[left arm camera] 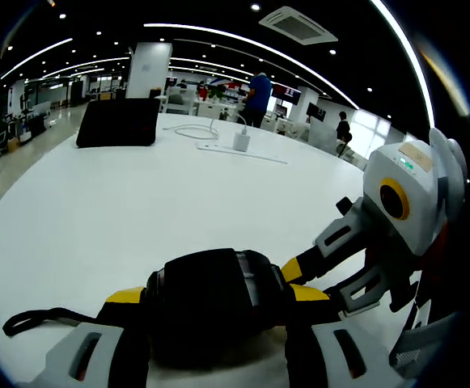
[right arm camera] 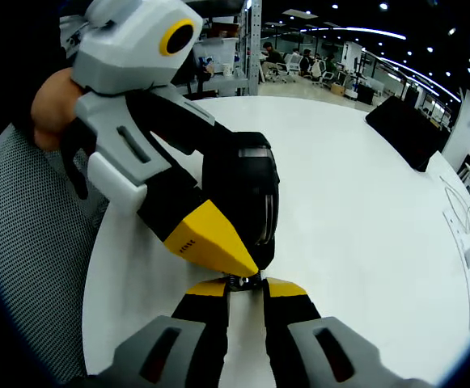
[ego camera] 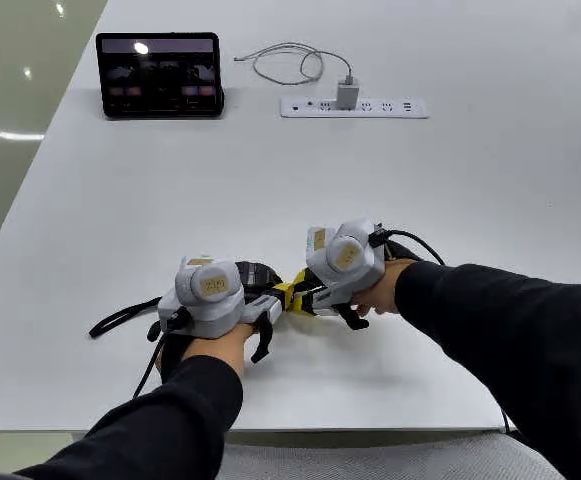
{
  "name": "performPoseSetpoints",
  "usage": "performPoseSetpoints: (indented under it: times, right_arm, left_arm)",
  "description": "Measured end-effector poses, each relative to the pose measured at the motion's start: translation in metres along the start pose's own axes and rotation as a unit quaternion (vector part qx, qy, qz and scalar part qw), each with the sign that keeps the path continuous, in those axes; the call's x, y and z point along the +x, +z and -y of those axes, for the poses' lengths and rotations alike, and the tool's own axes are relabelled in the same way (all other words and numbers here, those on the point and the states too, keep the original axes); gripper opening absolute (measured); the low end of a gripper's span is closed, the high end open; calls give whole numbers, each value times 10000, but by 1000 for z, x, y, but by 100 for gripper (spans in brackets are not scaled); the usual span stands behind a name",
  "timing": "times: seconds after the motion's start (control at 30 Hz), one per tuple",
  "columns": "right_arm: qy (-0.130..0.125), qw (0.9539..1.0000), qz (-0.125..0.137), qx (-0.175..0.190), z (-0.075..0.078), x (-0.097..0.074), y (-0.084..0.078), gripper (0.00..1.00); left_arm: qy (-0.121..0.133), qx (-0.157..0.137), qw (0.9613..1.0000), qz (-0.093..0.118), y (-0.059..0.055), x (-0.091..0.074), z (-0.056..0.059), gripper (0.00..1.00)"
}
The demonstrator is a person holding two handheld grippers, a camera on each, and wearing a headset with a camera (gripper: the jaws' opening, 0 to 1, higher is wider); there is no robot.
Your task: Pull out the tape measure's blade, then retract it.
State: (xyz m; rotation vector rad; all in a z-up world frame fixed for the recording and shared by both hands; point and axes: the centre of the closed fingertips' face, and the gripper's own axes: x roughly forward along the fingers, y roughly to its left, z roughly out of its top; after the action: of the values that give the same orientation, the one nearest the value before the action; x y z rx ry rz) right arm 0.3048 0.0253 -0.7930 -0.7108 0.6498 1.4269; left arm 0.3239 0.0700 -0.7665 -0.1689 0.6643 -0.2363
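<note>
broad matte white worktop (ego camera: pixel 370 190), glossy grey-green floor (ego camera: pixel 15 110) along its left edge with lamp reflections. open-plan office behind: dark ceiling with long white light strips (left arm camera: pixel 218 32), square ceiling air vent (left arm camera: pixel 303 24), white square column (left arm camera: pixel 150 71), far desks and chairs (right arm camera: pixel 299 71). grey mesh seat (ego camera: pixel 370 455) below the near edge.

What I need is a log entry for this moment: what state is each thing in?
tape measure, held by its case.
blade, not visibly drawn out, its end at the case mouth.
left tool, shut on the tape measure.
right tool, shut on the blade end.
tablet, propped up, screen lit.
power strip, one charger plugged in.
cable, lying in a loose loop.
</note>
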Motion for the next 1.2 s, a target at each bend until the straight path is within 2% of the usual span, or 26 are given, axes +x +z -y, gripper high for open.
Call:
performPoseSetpoints:
  times: [0.1,0.17,0.37,0.43,0.53,0.6,0.7,0.77,0.8,0.87,0.93,1.0,1.13,1.2]
  right_arm:
    - [-29,10000,-28,16,0,-1,0,12]
    - [-36,9999,52,121,1,-3,2,14]
    - [-67,9995,184,267,6,-15,5,22]
    - [-101,9993,207,309,8,-19,3,23]
    - [-122,9982,172,565,9,-25,0,27]
    - [-167,9979,166,600,10,-30,-2,29]
    - [-210,9971,143,711,9,-34,-6,34]
    - [-209,9971,147,718,6,-36,-8,36]
    - [-214,9970,160,720,5,-36,-9,38]
    - [-217,9951,273,928,4,-36,-8,49]
    - [-319,9943,318,965,6,-37,-8,60]
    - [-367,9933,390,1029,6,-39,-7,65]
    - [-349,9912,477,1185,3,-42,-8,72]
    - [-369,9901,537,1243,2,-46,-9,76]
  left_arm:
    - [-120,-42,9999,3,0,-1,0,63]
    - [-182,-57,9998,-29,0,0,0,63]
    - [-195,10,9998,-47,5,-4,-6,69]
    - [-224,-50,9996,-149,5,-6,-8,71]
    - [-159,-35,9997,-173,6,-7,-16,79]
    - [-157,-79,9997,-178,7,-9,-20,83]
    - [-111,8,9998,-172,9,-11,-25,90]
    - [91,101,9997,-190,9,-13,-33,97]
    - [110,91,9997,-216,8,-14,-34,100]
    - [61,40,9997,-215,10,-15,-33,100]
    - [43,148,9997,-170,12,-16,-31,100]
    - [-159,58,9996,-244,9,-16,-25,100]
    - [-203,-168,9986,-469,3,-20,-27,100]
    - [-259,-14,9989,-401,6,-24,-29,100]
